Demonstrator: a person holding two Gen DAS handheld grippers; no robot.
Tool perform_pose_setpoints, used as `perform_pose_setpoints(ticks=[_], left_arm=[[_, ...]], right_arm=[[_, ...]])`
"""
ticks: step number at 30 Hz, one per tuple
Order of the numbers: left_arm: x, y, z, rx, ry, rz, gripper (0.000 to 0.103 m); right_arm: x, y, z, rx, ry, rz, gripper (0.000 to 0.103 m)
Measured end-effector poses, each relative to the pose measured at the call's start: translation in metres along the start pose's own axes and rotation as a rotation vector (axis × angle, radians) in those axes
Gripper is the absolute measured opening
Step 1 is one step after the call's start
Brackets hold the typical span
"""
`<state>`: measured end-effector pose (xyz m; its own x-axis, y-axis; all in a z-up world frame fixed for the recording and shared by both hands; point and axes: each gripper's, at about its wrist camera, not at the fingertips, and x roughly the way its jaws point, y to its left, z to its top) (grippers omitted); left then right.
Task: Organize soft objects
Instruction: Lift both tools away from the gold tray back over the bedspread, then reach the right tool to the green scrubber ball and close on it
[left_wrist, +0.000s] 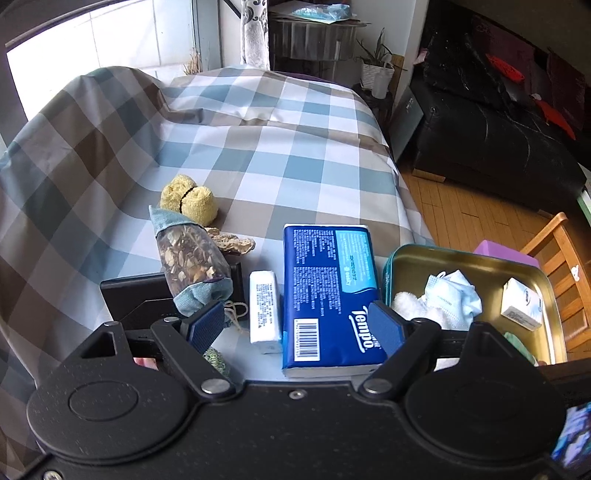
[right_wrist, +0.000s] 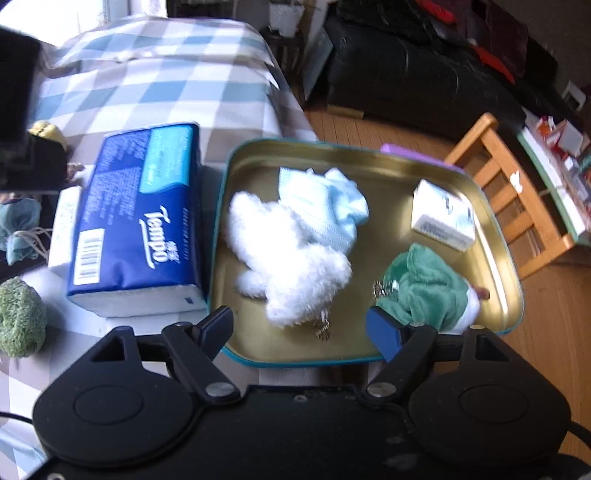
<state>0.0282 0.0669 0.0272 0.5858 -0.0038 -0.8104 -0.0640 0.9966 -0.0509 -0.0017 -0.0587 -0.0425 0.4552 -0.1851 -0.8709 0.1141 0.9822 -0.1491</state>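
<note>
left gripper (left_wrist: 295, 325): I'm holding it over the near edge of the bed, jaws spread wide and gripping nothing. The Tempo tissue pack (left_wrist: 328, 291) and a small white tissue packet (left_wrist: 263, 310) are sitting in the gap between the fingers, but the pads aren't pressing on either.

far-left stuff: a yellow knitted bundle (left_wrist: 188, 199) is lying further up the checked bedspread (left_wrist: 258, 122), with a herb sachet (left_wrist: 192, 262) just in front of it, resting partly on a black box (left_wrist: 136, 299). A green knitted ball (right_wrist: 20, 321) is sitting near my left finger.

sachet handling: I'm guessing it's light and crunchy inside, with soft cloth ends. I'd be pinching across the middle, not the drawstring.

tissue pack handling: squishy and light, slick wrapper. I'm thinking a grab across the narrow width, gently, so it isn't slipping out.

right gripper (right_wrist: 303, 328): hovering over the near rim of the gold tin (right_wrist: 255, 155), parted and not holding anything.

in the tin: a white fluffy toy (right_wrist: 284, 254), a pale blue face mask (right_wrist: 325, 203) touching it, a green plush (right_wrist: 424, 284) and a little white box (right_wrist: 443, 218) to the right.

what's left: I reckon the knitted bits, sachet and tissues are still waiting to go in.
</note>
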Motion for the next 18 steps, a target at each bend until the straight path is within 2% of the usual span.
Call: perform_pose_setpoints(ticks=[3, 8, 18], left_arm=[[-0.002, 0.015, 0.001, -0.005, -0.01, 0.022, 0.081], [0.007, 0.054, 0.006, -0.01, 0.037, 0.074, 0.081], [0.022, 0.139, 0.02, -0.114, 0.033, 0.241, 0.081]], right_arm=[[-0.005, 0.002, 0.0, -0.01, -0.017, 0.042, 0.081], [-0.008, 0.005, -0.003, -0.009, -0.024, 0.128, 0.081], [-0.026, 0.05, -0.019, -0.123, -0.073, 0.267, 0.081]])
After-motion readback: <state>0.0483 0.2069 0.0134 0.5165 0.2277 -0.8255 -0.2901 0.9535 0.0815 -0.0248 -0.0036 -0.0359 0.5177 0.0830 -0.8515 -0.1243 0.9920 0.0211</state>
